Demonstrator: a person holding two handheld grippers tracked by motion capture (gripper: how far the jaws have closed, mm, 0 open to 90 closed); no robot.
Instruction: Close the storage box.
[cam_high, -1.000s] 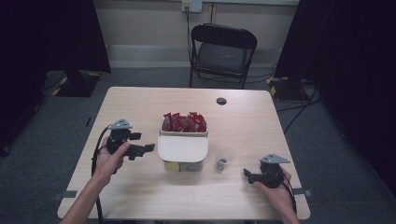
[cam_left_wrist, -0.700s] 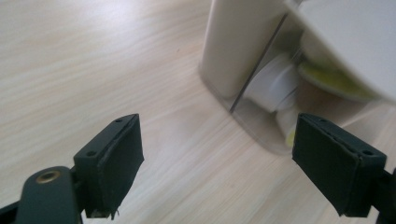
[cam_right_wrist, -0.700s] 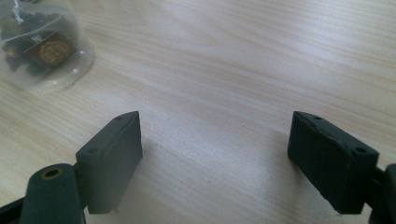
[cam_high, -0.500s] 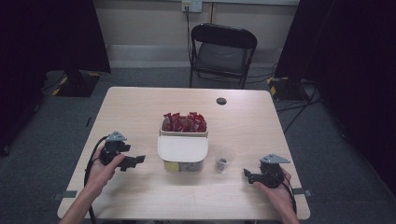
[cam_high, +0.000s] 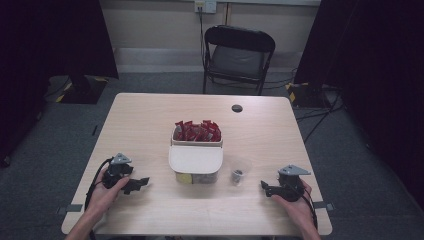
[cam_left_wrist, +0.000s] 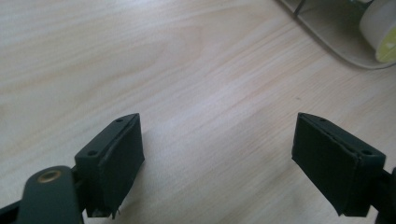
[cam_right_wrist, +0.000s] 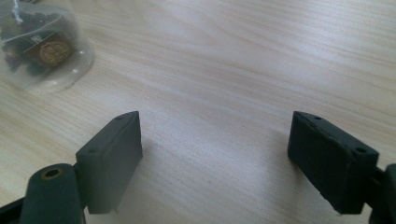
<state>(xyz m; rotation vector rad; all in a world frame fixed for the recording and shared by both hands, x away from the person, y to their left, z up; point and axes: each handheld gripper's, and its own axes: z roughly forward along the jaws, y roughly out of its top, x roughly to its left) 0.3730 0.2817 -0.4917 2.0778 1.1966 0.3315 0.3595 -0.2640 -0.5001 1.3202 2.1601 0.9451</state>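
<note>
A cream two-part box stands at the table's middle; its far part holds several red packets, and its near part is covered by a cream lid. Just right of it sits a small clear cup with a dark tea bag inside, also at the top left of the right gripper view. My left gripper rests low on the table left of the box, open and empty. My right gripper rests near the front right, open and empty, jaws pointing toward the cup.
A small black disc lies at the far side of the wooden table. A black folding chair stands beyond the far edge. The box corner and a yellow label show at the left gripper view's top right.
My left gripper has drawn back toward the near left of the table, away from the box. The right gripper has stayed where it was.
</note>
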